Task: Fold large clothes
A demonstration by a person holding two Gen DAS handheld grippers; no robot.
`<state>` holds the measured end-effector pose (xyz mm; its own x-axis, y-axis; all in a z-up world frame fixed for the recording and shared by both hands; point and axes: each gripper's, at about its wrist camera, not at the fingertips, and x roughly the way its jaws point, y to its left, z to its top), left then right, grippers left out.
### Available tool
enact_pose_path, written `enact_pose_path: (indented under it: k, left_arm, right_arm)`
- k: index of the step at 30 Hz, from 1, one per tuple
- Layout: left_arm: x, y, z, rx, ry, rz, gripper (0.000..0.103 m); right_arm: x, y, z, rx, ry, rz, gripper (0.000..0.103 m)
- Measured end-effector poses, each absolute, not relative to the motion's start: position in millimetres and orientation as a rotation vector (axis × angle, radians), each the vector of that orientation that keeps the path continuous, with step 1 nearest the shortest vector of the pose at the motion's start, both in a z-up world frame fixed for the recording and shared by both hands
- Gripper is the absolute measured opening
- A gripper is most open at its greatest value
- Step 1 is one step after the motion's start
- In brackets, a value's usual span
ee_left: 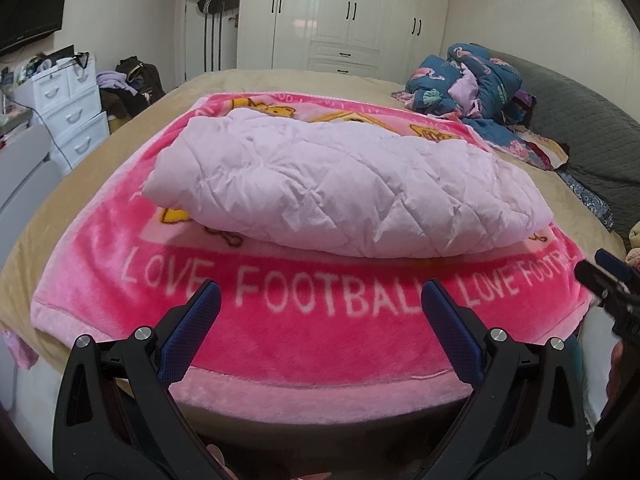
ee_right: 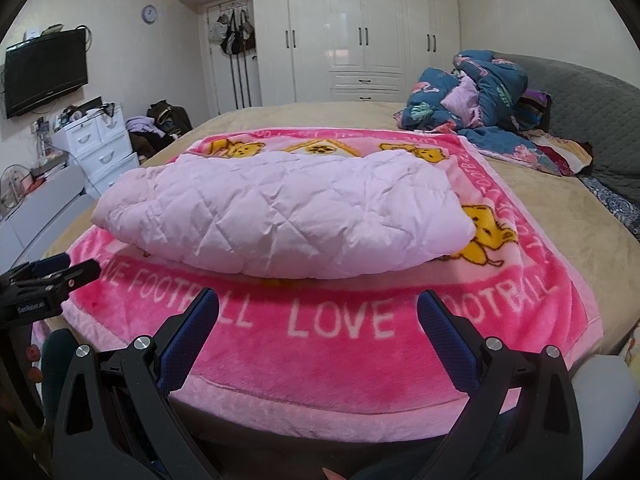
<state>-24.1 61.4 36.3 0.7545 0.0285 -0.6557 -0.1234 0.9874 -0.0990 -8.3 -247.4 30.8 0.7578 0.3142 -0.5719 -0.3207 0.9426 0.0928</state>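
Observation:
A pale pink quilted garment (ee_left: 340,184) (ee_right: 280,216) lies folded into a thick rectangle on a bright pink "LOVE FOOTBALL" blanket (ee_left: 304,336) (ee_right: 340,364) spread over the bed. My left gripper (ee_left: 320,292) hovers open over the blanket's near edge, short of the garment, with nothing between its blue pads. My right gripper (ee_right: 318,300) also stands open over the near edge, empty. The right gripper's tip (ee_left: 608,276) shows at the right edge of the left wrist view; the left gripper (ee_right: 52,280) shows at the left edge of the right wrist view.
A heap of blue patterned bedding (ee_left: 476,80) (ee_right: 480,96) lies at the bed's far right by a grey headboard (ee_right: 592,104). White drawers (ee_left: 68,108) and a wall TV (ee_right: 44,72) stand left. White wardrobes (ee_right: 360,32) fill the back wall.

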Motion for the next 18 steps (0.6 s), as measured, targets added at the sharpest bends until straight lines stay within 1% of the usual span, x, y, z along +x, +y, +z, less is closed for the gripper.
enact_pose_path:
  k: [5,9,12,17,18]
  left_arm:
    - [-21,78,25,-0.145,0.751,0.106,0.094]
    - [-12,116,16,-0.181,0.781,0.194,0.094]
    - [1,161,9,-0.230,0.808,0.315,0.094]
    - [23,262,-3,-0.339,0.822,0.536,0.094]
    - [30,294,-7,-0.350,0.821,0.617,0.094]
  right_arm:
    - [0,-280,30,0.047,0.615,0.240,0.099]
    - [15,-347,19,0.128,0.642,0.050,0.099]
    - [25,-426,-1,0.196,0.670,-0.180,0.099]
    - [23,-598,-67,0.392,0.768,-0.627,0.099]
    - [19,-628,-82,0.414,0.788,-0.725,0.099]
